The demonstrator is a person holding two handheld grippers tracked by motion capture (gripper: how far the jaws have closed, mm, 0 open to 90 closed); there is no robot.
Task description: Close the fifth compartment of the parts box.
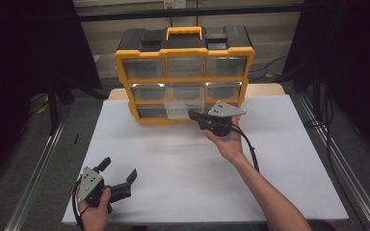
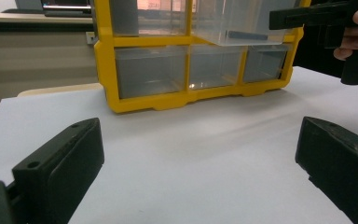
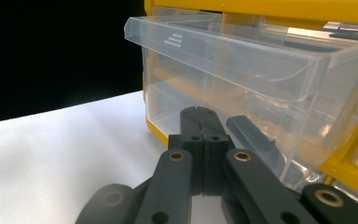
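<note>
White tabletop [image 1: 183, 163] carried a yellow-framed drawer organizer [image 1: 184, 72] at its far edge, the clear middle drawer [image 1: 185, 107] pulled out. Right gripper [image 1: 193, 115], jaws clenched empty, touched that drawer's front. Left gripper [image 1: 120, 173] rested released near the front-left corner.

High view down over the table [image 1: 183, 159] — both gripper views low, facing the shared yellow organizer [image 2: 103, 56].

We see a white table top [image 1: 270, 183] over a pale wooden edge at its far corners, grey floor [image 1: 43, 144] on both sides, metal rails [image 1: 339, 163] along the floor, black curtains [image 1: 24, 57] left and right, beige wall behind, cables past the far right corner.
</note>
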